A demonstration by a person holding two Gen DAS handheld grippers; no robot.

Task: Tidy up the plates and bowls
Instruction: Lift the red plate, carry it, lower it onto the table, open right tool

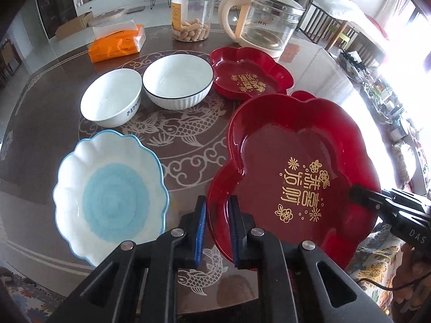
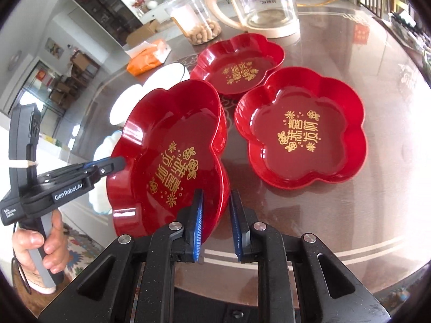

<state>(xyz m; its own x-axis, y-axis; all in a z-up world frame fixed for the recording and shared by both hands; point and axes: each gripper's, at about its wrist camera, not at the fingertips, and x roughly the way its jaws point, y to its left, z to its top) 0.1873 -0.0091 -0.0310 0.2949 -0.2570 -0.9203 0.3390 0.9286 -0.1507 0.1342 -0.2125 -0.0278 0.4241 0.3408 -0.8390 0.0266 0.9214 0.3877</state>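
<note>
A red flower-shaped plate (image 1: 293, 172) with gold writing is held tilted above the table between both grippers; it also shows in the right wrist view (image 2: 167, 158). My left gripper (image 1: 217, 226) is shut on its left rim. My right gripper (image 2: 215, 226) is shut on its right rim and shows in the left wrist view (image 1: 358, 196). Two more red plates lie flat on the table: one near (image 2: 301, 129), one farther back (image 2: 239, 64). A blue-and-white scalloped plate (image 1: 107, 193) and two white bowls, one plain (image 1: 111, 97) and one dark-rimmed (image 1: 177, 80), stand to the left.
At the back of the brown glass-topped table (image 1: 188, 140) are an orange tissue pack (image 1: 115, 44), a clear snack jar (image 1: 192, 13) and a glass kettle (image 1: 266, 18). Chairs and cluttered furniture lie beyond the right edge.
</note>
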